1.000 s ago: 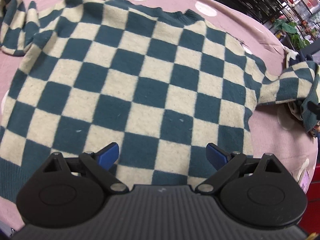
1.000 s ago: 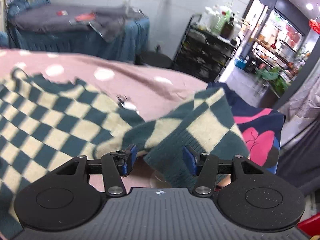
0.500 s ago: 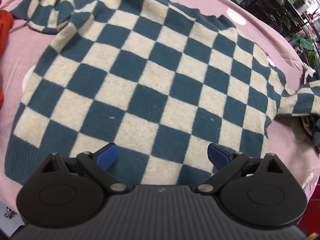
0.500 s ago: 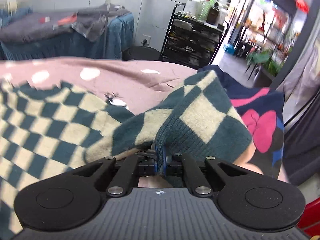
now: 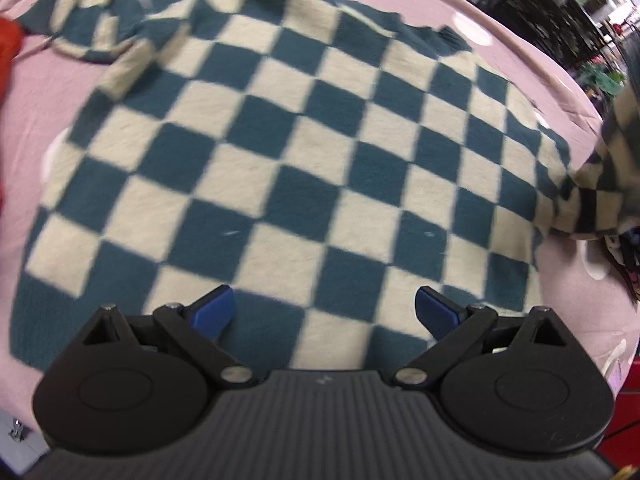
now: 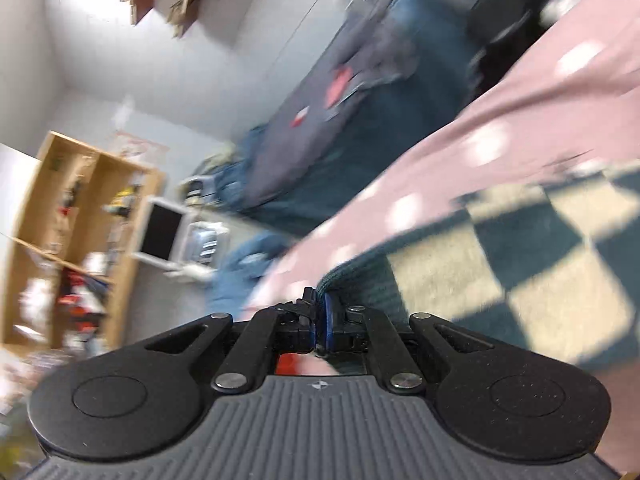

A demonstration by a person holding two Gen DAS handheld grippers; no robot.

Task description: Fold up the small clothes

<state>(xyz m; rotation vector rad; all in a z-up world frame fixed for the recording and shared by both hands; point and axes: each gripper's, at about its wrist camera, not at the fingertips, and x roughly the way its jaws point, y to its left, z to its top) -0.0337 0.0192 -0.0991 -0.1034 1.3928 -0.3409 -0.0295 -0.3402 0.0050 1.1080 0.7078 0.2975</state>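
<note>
A teal and cream checkered sweater [image 5: 304,152] lies spread flat on a pink polka-dot tablecloth [image 5: 52,92]. My left gripper [image 5: 324,312] is open and empty, hovering over the sweater's bottom hem. The sweater's right sleeve [image 5: 592,196] is lifted at the right edge of the left wrist view. My right gripper [image 6: 320,312] is shut on the ribbed cuff of that sleeve [image 6: 360,276], and the view is rolled sideways. The left sleeve [image 5: 92,28] lies bunched at the far left.
A red garment [image 5: 8,44] lies at the table's left edge. Another garment [image 5: 624,248] lies under the lifted sleeve at the right. Beyond the table stand a blue-covered table [image 6: 360,120], a wooden shelf [image 6: 72,240] and dark racks [image 5: 552,8].
My right gripper, shut on the sleeve cuff, has lifted it and rolled sharply sideways. My left gripper has drifted back and left, staying open above the hem.
</note>
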